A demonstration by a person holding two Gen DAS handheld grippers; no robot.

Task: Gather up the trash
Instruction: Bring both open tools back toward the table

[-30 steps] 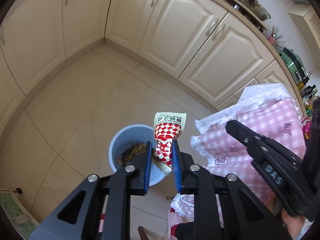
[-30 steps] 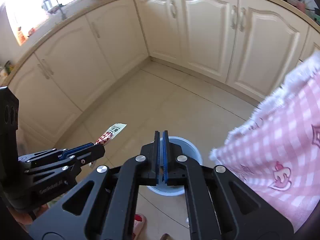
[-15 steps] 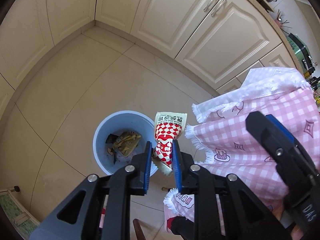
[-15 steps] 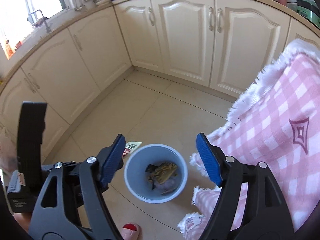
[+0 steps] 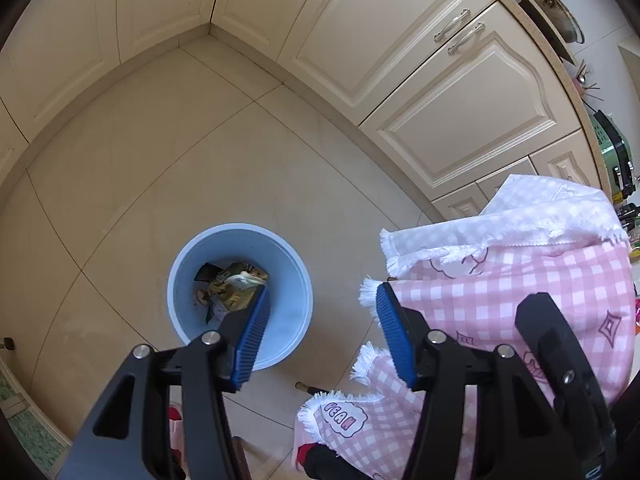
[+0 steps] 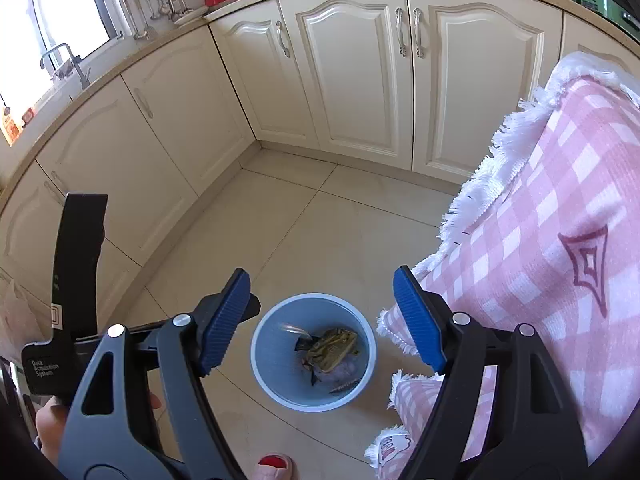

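A round, smooth, pale blue plastic bin stands on glossy beige floor tiles, just beside a table draped in a pink-and-white checked cloth with a frayed white fringe. At the bin's bottom lies the trash: crumpled wrappers, one of them a shiny olive-gold foil, and a pale blurred wrapper near the inner wall (its print cannot be made out). Cream panelled cabinet doors with curved metal handles line the corner behind.

The left gripper hangs over the bin, its ribbed blue pads parted; the jaws have just been opening and nothing is between them. The right gripper is spread wider, its blue pads framing the bin from above, holding and touching nothing, the right-hand pad close against the cloth's fringe
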